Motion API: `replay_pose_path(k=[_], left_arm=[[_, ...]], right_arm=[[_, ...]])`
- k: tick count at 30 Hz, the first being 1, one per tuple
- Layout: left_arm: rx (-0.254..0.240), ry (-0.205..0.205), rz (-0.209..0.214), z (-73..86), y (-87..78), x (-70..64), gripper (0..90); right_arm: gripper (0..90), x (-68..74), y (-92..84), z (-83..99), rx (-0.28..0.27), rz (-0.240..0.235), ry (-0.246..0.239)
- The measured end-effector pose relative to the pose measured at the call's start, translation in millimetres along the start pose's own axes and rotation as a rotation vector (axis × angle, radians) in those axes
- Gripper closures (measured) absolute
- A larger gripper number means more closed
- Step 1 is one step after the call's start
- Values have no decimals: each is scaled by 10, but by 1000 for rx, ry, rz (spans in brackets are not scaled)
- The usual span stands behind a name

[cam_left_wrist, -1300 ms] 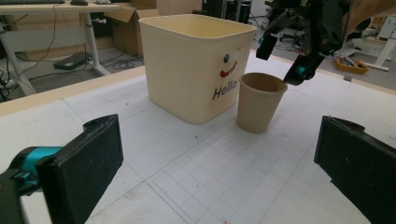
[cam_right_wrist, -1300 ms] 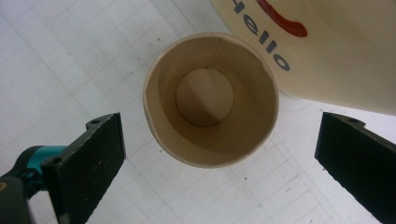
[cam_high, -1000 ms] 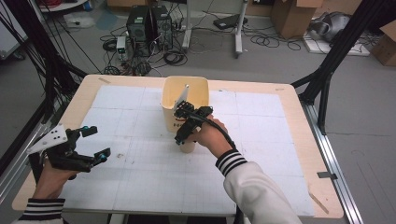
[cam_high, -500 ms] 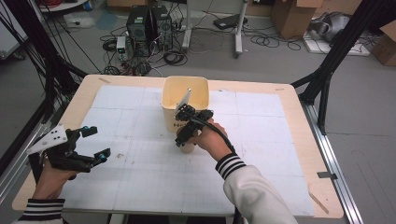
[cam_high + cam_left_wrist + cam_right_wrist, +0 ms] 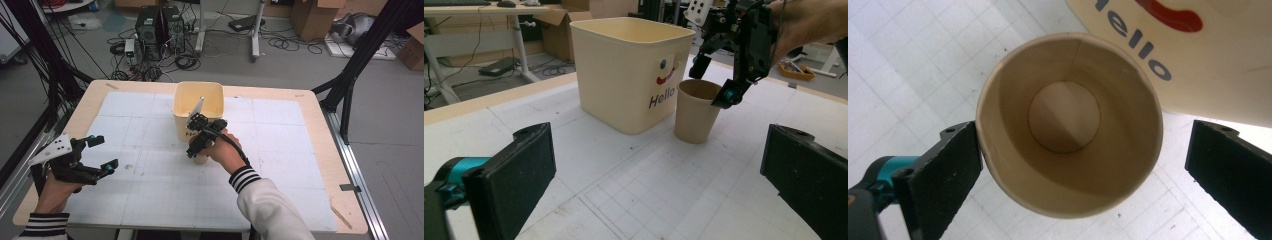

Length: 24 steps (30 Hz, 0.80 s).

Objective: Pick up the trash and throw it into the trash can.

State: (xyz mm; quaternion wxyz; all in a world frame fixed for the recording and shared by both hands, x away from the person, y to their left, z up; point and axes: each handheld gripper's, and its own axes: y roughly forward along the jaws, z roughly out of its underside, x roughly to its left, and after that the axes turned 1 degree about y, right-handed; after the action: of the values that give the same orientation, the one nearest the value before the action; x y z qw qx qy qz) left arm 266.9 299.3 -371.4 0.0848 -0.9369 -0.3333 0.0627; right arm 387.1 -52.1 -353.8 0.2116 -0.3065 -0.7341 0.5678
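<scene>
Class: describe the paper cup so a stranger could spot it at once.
Find the cream tub printed "Hello" at the table's middle. The paper cup stands upright beside that print, under the right tool. It is brown, round, empty and much smaller than the tub.

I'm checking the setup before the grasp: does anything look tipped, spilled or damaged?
Nothing stands out. The paper cup stands upright and empty beside the cream bin, with the right gripper open around its rim. The left gripper is open, apart.

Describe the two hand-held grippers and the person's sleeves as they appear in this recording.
Both the left gripper and the right gripper are black, with flat black jaws and teal fittings at the jaw bases. Each carries a pale three-cornered plate dotted with holes. A black cable trails from the right one. The sleeves are white with black-and-white striped cuffs.
</scene>
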Motion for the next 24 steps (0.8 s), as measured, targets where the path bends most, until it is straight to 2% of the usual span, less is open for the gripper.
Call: replay_pose_path(k=[5, 7, 16, 24], left_arm=[[-3, -3, 2, -2, -4, -2, 18], [-3, -3, 2, -2, -5, -2, 18], [-4, -2, 4, -3, -9, -3, 18], [-6, -3, 5, -5, -11, -4, 18]], right_arm=[[14, 15, 41, -7, 7, -2, -5], [59, 18, 60, -7, 6, 3, -5], [59, 26, 139, 0, 9, -5, -1], [59, 27, 159, -7, 17, 9, -4]])
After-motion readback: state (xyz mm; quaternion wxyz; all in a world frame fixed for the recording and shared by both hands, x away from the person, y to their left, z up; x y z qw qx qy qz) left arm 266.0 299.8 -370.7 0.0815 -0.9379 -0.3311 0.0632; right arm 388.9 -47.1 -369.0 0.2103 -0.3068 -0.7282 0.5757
